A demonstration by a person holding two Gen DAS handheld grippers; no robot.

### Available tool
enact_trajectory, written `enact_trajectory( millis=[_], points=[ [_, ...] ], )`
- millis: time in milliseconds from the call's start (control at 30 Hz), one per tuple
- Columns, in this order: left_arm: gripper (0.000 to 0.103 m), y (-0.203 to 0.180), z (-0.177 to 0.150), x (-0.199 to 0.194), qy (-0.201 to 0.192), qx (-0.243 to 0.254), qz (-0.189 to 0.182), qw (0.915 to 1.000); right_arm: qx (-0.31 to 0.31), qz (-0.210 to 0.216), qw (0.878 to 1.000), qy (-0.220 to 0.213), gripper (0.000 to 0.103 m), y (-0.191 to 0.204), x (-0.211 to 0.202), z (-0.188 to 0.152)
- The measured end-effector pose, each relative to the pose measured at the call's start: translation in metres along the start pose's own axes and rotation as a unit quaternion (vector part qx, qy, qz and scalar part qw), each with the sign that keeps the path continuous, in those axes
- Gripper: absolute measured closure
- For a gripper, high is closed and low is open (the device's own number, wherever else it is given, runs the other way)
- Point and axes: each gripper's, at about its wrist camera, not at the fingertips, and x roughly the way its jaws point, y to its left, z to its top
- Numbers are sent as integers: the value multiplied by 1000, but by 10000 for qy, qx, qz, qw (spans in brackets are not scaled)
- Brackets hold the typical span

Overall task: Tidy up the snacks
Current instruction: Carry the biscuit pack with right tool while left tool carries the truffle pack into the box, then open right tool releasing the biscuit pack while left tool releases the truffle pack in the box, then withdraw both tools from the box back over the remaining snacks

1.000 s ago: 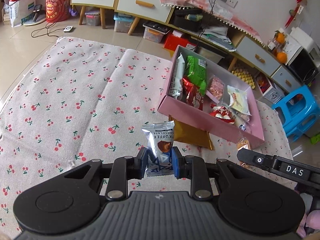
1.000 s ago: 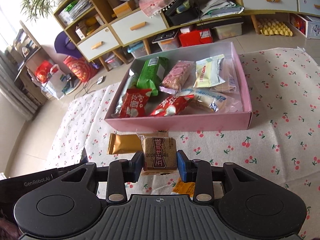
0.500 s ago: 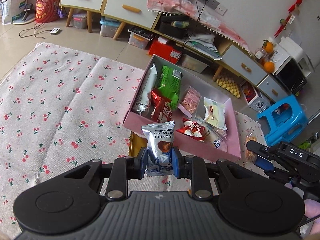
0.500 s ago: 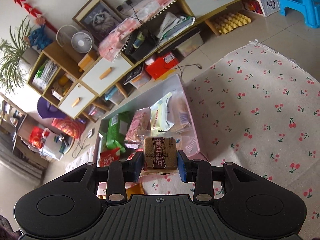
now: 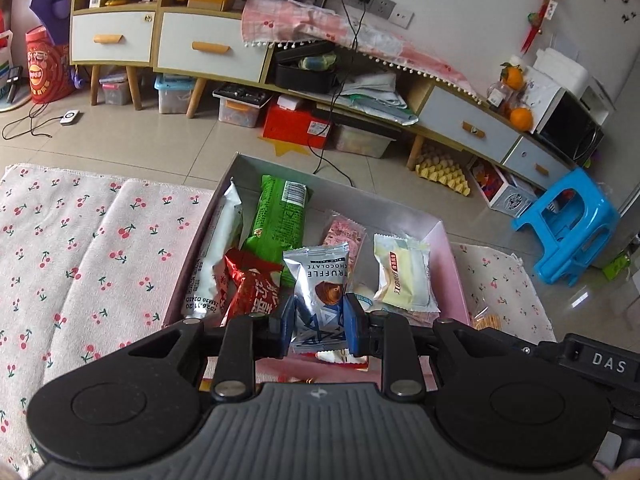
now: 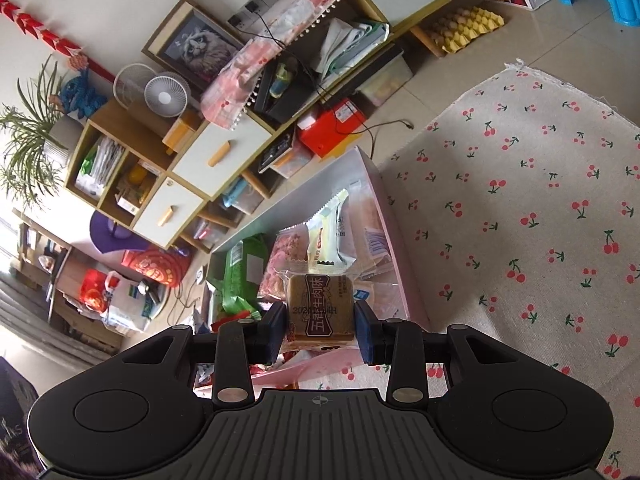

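A: Where does the pink box (image 5: 450, 258) lie from each snack that is held?

B: In the left wrist view the left gripper (image 5: 319, 322) pinches the lower half of a silver chocolate truffle packet (image 5: 318, 280). The packet stands upright, its long axis going up the frame, and the open box fills the middle of the frame directly behind and under it. So I judge this packet is already above the inside of the box, near the front wall.

A: And the other hand?

B: In the right wrist view the right gripper (image 6: 321, 326) holds a square brown cake in clear wrap (image 6: 321, 306) by its two side edges. The box (image 6: 390, 240) runs from the centre toward the upper middle of the frame, and the cake hangs above its lower right part, close to the pink side wall. The cherry-print cloth (image 6: 540, 200) is at the right.

A: Which hand is nearer to a free place?

B: I cannot tell for sure. Under the truffle packet I see a red packet (image 5: 250, 286) at its left, a green packet (image 5: 278, 216) above that, and a cream-coloured packet (image 5: 404, 276) at its right, so the gap between them is narrow. In my opinion, both snacks need only to go down and be let go, and the upright packet should fall flat.
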Motion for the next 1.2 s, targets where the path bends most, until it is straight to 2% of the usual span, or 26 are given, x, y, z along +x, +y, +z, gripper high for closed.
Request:
enact_trajectory(
  millis=[167,300,367,400,433,467,833,967,1200],
  points=[
    [79,-3,0,11,18,155,190,9997,-28,-52,10000,61,67,0,8,-2],
    [77,0,0,13,-4,128,143,9998,107,47,9999,53,64,0,11,-2],
    [71,-1,-1,13,-22,120,129,9998,154,81,9998,-3,61,-1,10,-1],
    [64,-1,-1,13,-47,133,130,9998,170,72,9998,6,55,-1,10,0],
    [60,-2,-2,12,-69,142,142,9998,186,67,9998,6,45,-1,9,0],
    [53,-3,-2,11,-101,142,156,9997,186,64,9998,1,42,-2,8,1],
    [39,-8,-6,-1,-85,389,237,9989,60,53,9999,106,38,5,3,1],
    [31,-6,-12,-10,-36,479,276,9985,-128,19,9998,145,29,15,-3,-3],
    [17,1,-28,-29,7,508,331,9982,-490,54,9985,219,26,32,-18,-13]
  ],
)
